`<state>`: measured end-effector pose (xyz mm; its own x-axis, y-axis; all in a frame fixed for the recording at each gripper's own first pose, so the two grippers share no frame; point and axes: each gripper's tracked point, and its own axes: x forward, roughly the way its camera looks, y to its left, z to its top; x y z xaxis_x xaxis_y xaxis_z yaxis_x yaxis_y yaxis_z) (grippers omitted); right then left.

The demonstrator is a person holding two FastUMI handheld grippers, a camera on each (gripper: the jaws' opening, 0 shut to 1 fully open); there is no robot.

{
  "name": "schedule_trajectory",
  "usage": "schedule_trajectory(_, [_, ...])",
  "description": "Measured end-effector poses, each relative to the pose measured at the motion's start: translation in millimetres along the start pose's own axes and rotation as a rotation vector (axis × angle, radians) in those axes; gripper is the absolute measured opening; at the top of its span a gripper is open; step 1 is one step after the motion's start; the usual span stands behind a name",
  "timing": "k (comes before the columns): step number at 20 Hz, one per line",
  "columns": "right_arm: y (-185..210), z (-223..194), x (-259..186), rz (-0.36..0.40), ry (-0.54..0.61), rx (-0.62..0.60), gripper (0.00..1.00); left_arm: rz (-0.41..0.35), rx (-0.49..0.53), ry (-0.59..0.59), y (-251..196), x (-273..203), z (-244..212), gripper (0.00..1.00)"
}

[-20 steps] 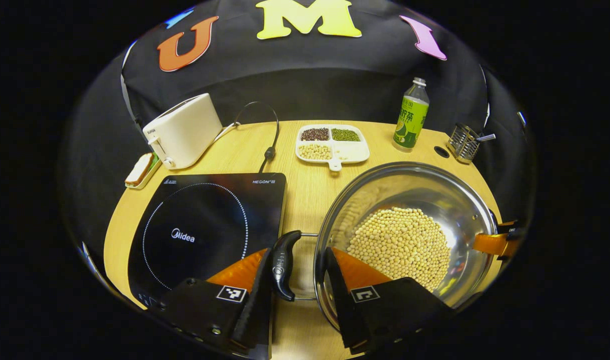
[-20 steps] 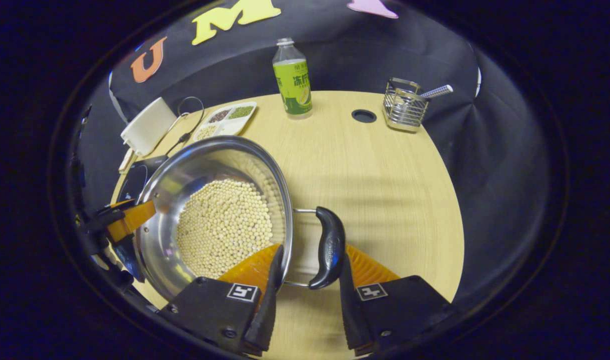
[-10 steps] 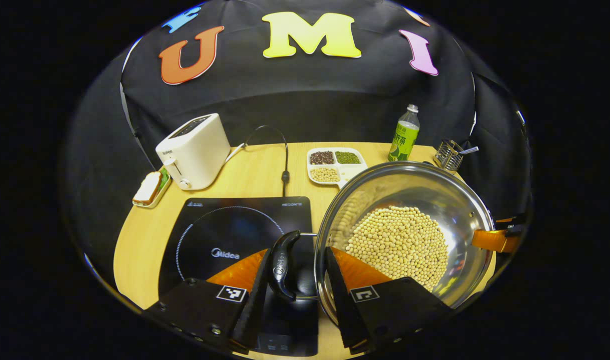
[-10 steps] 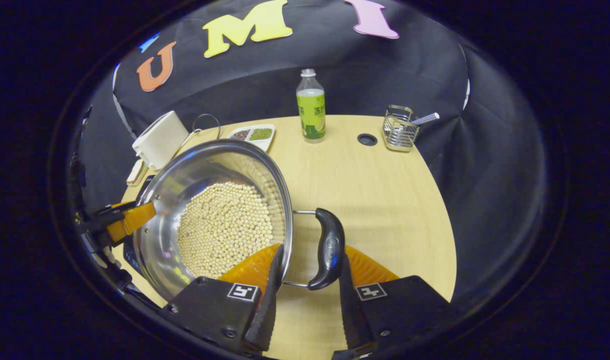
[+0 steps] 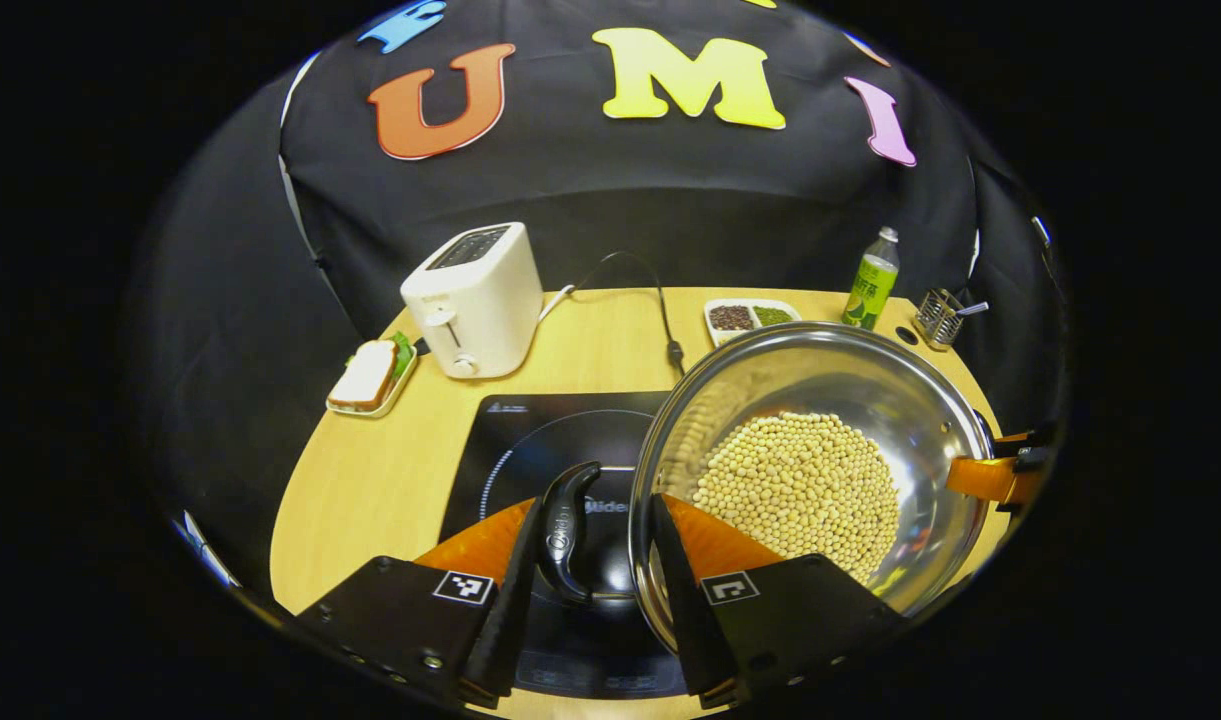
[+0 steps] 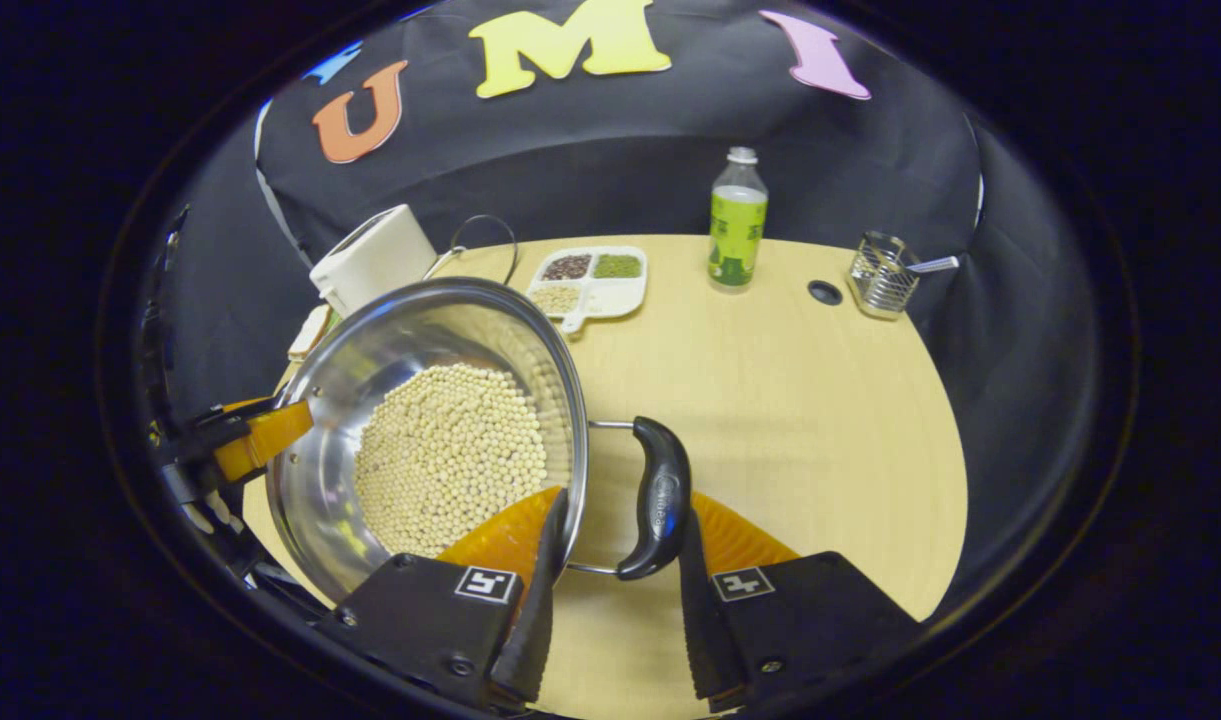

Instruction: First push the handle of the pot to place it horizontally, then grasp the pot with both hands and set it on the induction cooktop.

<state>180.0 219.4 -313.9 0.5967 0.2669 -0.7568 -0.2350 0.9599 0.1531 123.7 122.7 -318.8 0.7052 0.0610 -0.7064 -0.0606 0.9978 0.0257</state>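
The black induction cooktop [image 5: 530, 440] is half hidden behind the round steel pot [image 5: 870, 390]; the white compartment tray [image 5: 745, 318] is partly covered too.

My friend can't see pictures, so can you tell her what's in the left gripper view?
A shiny steel pot full of pale beans is held up over a black induction cooktop; the left gripper has one finger outside the pot's black handle, the other inside the rim. A white toaster stands at the back of the wooden table.

- The pot [image 5: 910, 400] is shiny, mirror-smooth metal; its side handle [image 5: 566, 530] looks like glossy black plastic.
- The induction cooktop [image 5: 530, 440] has a glossy, glass-like black top.
- The table [image 6: 790, 400] shows matt, pale wood grain.
- The toaster [image 5: 475, 300] looks like smooth cream plastic.
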Motion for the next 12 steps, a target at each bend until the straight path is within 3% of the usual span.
schedule_trajectory(12, [93,13,42,0.012,0.045,-0.029,0.55,0.046,-0.018,0.039,93,29,-6,0.6])
